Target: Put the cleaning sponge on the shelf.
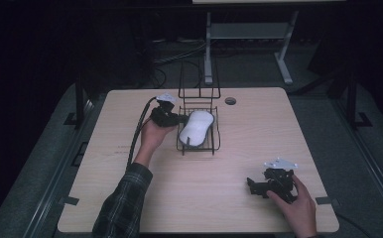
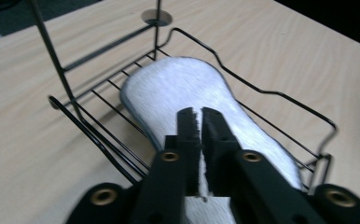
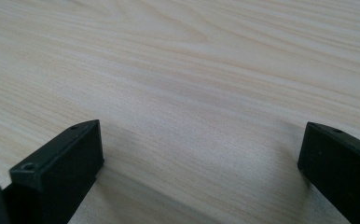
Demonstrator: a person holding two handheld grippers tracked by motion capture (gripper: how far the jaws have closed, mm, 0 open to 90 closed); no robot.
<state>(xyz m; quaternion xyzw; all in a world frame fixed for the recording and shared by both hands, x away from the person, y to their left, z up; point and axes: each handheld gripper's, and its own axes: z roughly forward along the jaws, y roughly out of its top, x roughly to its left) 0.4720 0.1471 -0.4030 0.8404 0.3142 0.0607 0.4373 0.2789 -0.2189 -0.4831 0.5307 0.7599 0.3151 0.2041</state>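
Left gripper view: left gripper (image 2: 196,114) pinching the edge of the white insole (image 2: 183,88) lying in the wire rack (image 2: 280,95) near the desk's far edge; a thin bite may slip, or drag the rack; right gripper (image 3: 201,154) spread, idle.

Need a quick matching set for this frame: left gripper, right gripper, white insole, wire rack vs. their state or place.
Things:
1. left gripper
2. right gripper
3. white insole
4. wire rack

States or places:
A. open, over bare tabletop
B. lies inside the rack
C. shut, fingers together above the insole
D. stands at the table's middle, far half

Pairs: 1-C, 2-A, 3-B, 4-D
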